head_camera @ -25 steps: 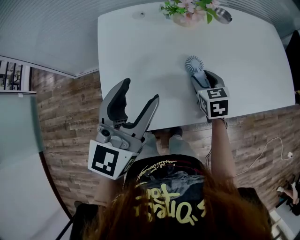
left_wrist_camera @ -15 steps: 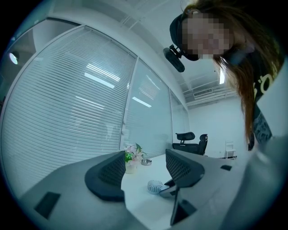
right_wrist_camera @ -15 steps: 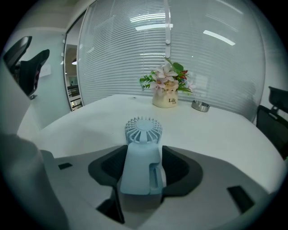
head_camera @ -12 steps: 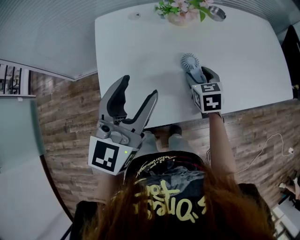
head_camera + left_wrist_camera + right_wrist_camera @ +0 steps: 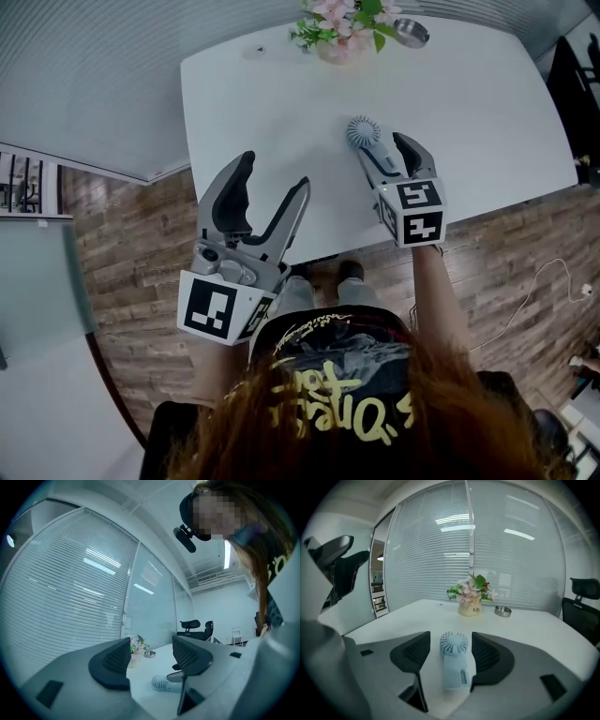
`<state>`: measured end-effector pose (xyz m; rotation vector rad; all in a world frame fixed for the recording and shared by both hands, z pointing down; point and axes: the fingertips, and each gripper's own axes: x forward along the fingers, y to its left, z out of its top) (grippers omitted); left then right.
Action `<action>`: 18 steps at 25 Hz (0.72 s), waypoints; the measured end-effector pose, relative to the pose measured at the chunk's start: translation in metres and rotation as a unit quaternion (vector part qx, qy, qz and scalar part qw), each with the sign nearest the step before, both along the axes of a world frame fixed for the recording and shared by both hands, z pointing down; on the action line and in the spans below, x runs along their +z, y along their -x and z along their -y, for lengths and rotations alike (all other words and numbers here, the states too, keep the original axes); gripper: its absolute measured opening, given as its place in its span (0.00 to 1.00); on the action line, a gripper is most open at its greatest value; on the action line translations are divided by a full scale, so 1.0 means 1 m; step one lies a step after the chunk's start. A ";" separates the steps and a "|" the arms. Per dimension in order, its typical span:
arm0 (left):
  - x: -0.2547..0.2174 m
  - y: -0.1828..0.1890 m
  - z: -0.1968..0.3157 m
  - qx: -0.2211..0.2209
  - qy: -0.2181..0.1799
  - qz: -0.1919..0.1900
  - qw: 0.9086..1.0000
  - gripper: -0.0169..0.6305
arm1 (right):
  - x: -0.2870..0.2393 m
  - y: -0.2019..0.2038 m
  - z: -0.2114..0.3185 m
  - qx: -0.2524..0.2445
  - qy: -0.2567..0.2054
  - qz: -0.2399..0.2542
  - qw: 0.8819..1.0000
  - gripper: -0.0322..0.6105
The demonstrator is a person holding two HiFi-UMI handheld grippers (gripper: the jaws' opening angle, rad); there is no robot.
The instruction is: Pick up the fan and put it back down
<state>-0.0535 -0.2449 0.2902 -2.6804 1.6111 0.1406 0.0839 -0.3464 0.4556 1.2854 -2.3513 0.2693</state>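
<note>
The small pale-blue hand fan (image 5: 360, 130) lies flat on the white table (image 5: 487, 103), its round head pointing away from me. My right gripper (image 5: 382, 146) hovers just above its handle, and its jaws have just been opening. In the right gripper view the fan (image 5: 453, 665) shows between the spread pads (image 5: 485, 652) with gaps on both sides, so my right gripper (image 5: 451, 651) is open and grips nothing. My left gripper (image 5: 274, 173) is held level near the table's front edge, open and empty. From the left gripper view (image 5: 151, 656) the fan (image 5: 163, 684) is seen lying further along the table.
A pot of pink flowers (image 5: 339, 37) and a small metal bowl (image 5: 411, 33) stand at the table's far edge. A tiny dark spot (image 5: 260, 52) sits at the far left. Wood flooring runs below the front edge. Office chairs (image 5: 194, 627) stand beyond the table.
The right gripper has lifted up off the fan and its jaws have spread wider; the fan stays lying on the table. The left gripper has kept still.
</note>
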 end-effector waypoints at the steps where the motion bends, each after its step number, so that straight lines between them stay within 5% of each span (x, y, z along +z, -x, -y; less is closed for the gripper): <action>1: -0.003 -0.001 0.000 0.002 -0.004 0.000 1.000 0.44 | -0.010 0.001 -0.002 0.001 -0.010 0.008 1.000 0.45; 13: -0.034 -0.029 0.020 0.043 -0.039 0.005 0.998 0.44 | -0.128 -0.014 -0.020 0.006 -0.127 0.175 0.976 0.45; 18: -0.048 -0.039 0.022 0.057 -0.054 0.004 0.997 0.44 | -0.158 -0.024 -0.030 0.003 -0.161 0.191 0.968 0.45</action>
